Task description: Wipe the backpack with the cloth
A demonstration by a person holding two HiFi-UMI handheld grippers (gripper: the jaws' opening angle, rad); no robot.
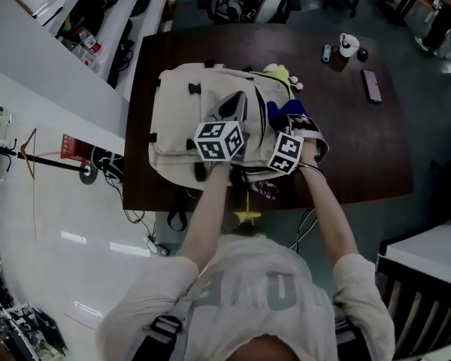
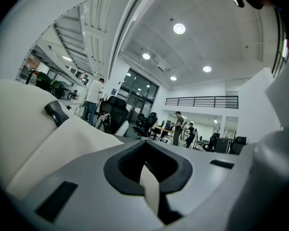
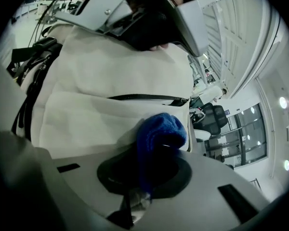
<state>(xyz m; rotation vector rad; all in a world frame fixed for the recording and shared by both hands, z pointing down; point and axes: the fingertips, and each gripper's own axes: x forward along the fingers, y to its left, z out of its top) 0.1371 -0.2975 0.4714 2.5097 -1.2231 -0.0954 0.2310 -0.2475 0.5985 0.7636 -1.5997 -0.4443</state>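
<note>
Right gripper [image 3: 140,189] pinches the blue cloth [image 3: 161,133] at the cream backpack [image 3: 101,76] — press flat, long strokes — while the left gripper [image 2: 149,174] nips a cream strip [image 2: 151,192].

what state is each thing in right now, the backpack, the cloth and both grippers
backpack: lying flat on the table, held by the left gripper
cloth: bunched, pinched in the right gripper, up against the backpack
left gripper: jaws shut on a cream strip of the backpack
right gripper: jaws shut on the cloth
</note>
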